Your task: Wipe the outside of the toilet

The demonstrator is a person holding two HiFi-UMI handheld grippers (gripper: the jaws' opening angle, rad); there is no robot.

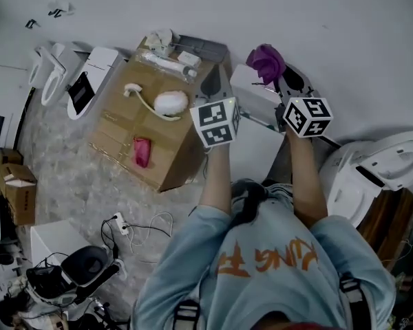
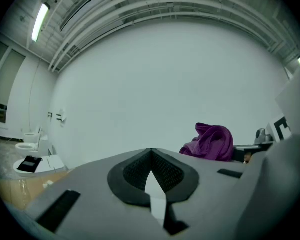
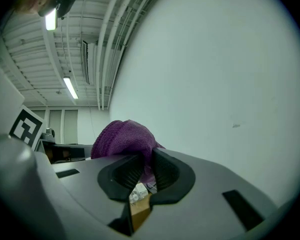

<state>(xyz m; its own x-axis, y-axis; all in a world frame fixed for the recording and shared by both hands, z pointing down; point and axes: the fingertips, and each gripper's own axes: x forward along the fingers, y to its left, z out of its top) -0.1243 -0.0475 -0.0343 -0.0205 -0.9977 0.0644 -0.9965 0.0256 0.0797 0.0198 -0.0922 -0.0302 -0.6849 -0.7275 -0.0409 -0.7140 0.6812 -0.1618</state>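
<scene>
Wiping cloth: a soft purple knitted cloth (image 3: 122, 136), bunched into a lump, is held above the back end of the white ceramic toilet (image 1: 256, 146), close to the pale wall behind it.
Right gripper: the right gripper (image 3: 144, 160) has its jaws pressed together on a fold of the cloth. Most of the cloth stands out beyond the tips.
Left gripper: the left gripper (image 2: 151, 155) is just to the left of the cloth, also over the toilet's back end. Its jaws meet tip to tip with nothing between them.
Toilet: it stands directly in front of the person, under both grippers. No view shows the cloth touching it.
Handling of the cloth: it looks light and limp, so it will probably fold and drag under pressure. A hold deep in the bunched middle seems safer than one at an edge, which may slip out.
Handling of the toilet: the glazed shell is probably hard and smooth, so the cloth should slide easily over it.
Beside the toilet: a brown cardboard box (image 1: 148, 139) lies at its left.
</scene>
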